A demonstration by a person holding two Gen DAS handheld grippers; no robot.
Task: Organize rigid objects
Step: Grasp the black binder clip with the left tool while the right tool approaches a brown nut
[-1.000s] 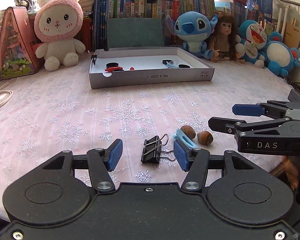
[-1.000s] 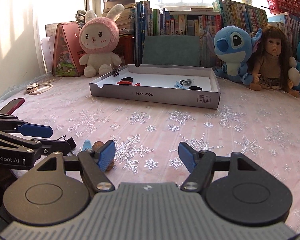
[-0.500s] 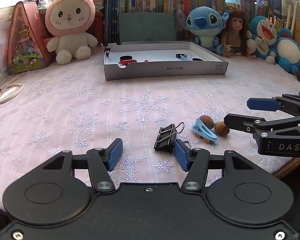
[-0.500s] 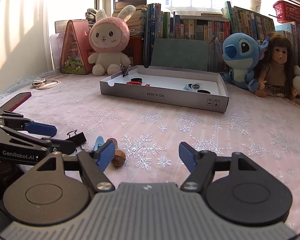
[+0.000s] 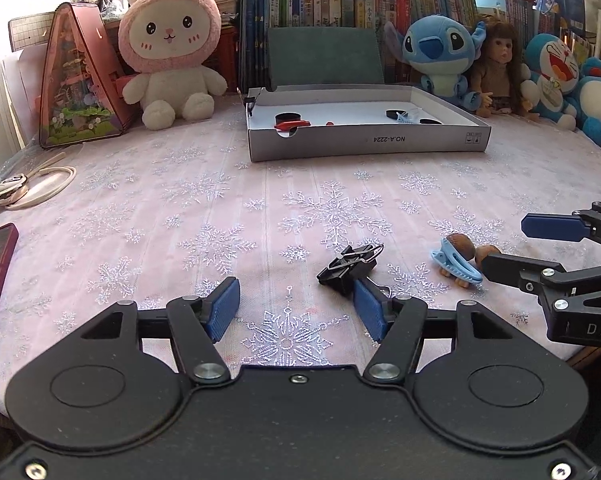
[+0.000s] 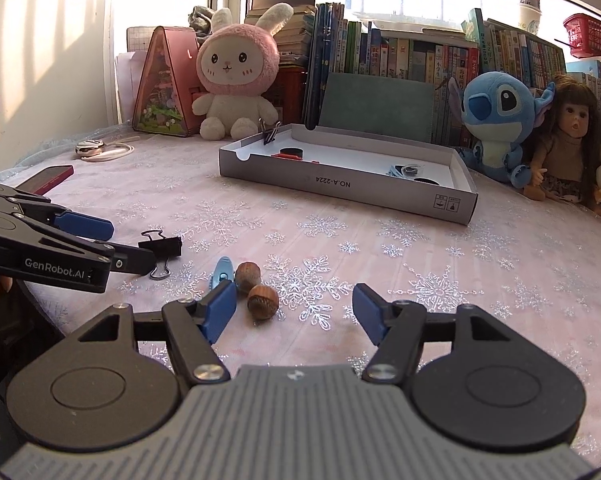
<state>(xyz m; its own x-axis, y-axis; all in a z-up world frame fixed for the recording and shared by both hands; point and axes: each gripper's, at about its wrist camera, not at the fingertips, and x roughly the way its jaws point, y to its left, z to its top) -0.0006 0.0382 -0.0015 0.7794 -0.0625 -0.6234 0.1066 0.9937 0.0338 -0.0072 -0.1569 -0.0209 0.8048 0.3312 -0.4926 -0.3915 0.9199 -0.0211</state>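
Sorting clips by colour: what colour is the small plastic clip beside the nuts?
Light blue clip; left wrist view.

snowflake tablecloth (image 5: 204, 208), grey tray (image 5: 364, 144), binder clip (image 5: 350, 266), blue clip (image 5: 456, 262), two nuts (image 6: 262, 302)

Both grippers are black with blue ribbed pads and silver screws; the left gripper (image 5: 296, 310) reads "GenRobot.AI" on its side, the right gripper (image 6: 294, 312) "DAS"

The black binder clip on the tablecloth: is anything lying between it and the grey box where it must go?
Nothing visible does. Between the binder clip and the front wall of the grey box there is only bare snowflake tablecloth. The blue clip and two nuts lie beside it, off that path.
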